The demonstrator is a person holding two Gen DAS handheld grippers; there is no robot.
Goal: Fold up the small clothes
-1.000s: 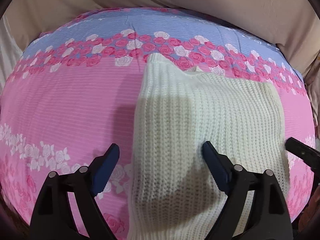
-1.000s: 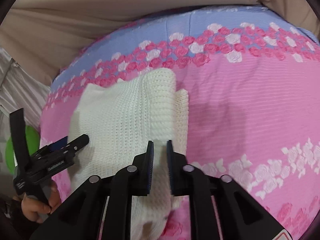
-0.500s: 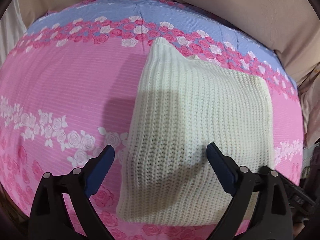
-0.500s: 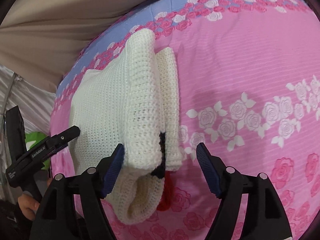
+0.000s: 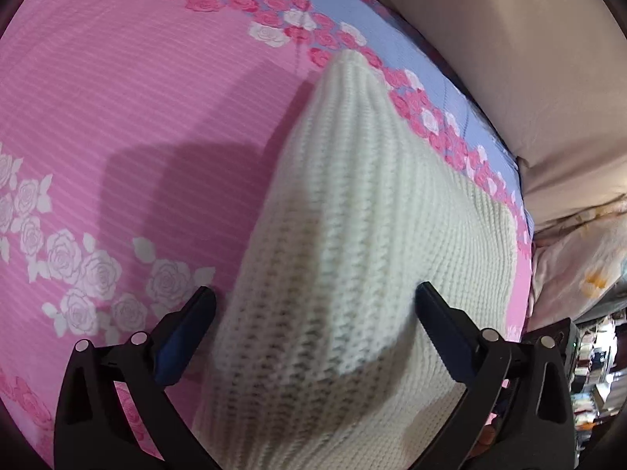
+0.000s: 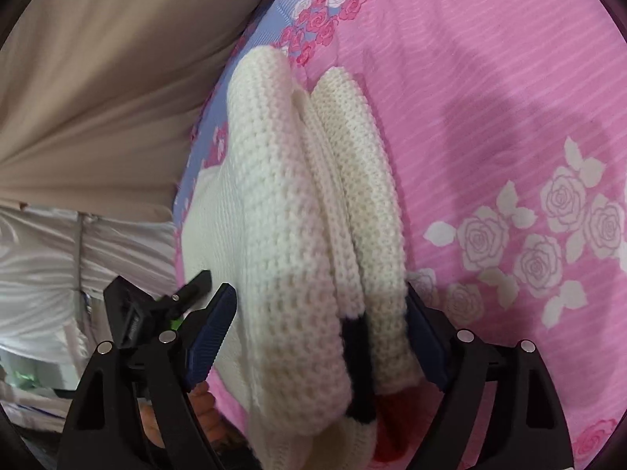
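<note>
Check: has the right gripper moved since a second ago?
Yes. The right gripper has come down closer to the sweater on the pink bedspread; its jaws are opening, sweater edge between them.

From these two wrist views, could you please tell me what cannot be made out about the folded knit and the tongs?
- Near edge of the cream knit: left wrist view, cut off by the frame bottom.
- Black and red patch: right wrist view, mostly tucked under folded layers; its shape is unreadable.
- Right tongs, opening: whether the pads touch the knit is unclear.
- Hand: right wrist view, mostly behind the tongs.
</note>
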